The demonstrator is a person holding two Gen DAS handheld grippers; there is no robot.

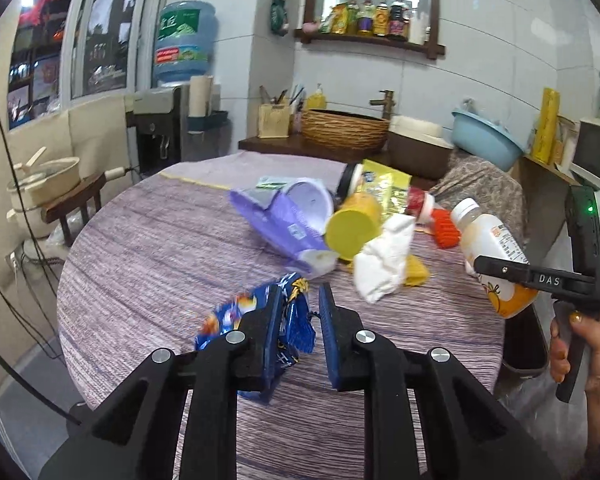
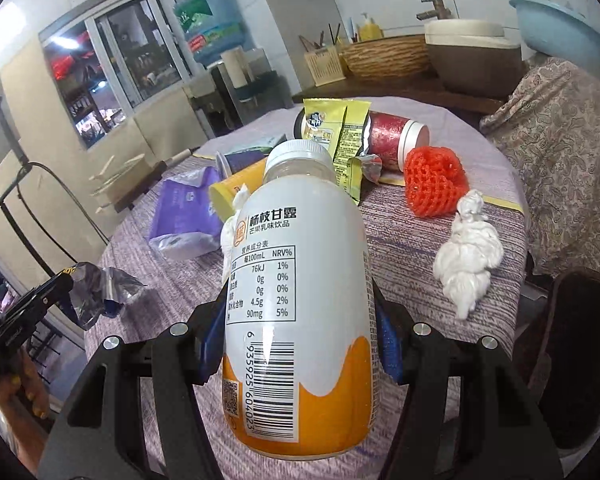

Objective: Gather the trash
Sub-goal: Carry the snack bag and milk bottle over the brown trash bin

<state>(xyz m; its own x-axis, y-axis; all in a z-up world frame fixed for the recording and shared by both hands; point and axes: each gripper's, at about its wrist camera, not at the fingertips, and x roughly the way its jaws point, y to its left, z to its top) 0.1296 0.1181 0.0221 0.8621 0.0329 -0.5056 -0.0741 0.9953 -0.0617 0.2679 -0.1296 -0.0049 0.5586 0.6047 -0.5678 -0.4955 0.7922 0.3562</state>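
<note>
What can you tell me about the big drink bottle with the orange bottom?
The drink bottle is smooth plastic, white on top, orange at the base, with a white screw cap, a nutrition table and a barcode. It looks closed. The right claw squeezes its sides, holding it tilted above the purple tablecloth.

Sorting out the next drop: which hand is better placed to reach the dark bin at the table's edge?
Right, probably: the right gripper, holding the bottle, sits beside the bin; the left gripper, with the wrapper, is farther off.

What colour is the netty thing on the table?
The foam net is orange-red, clearest in the right wrist view.
</note>
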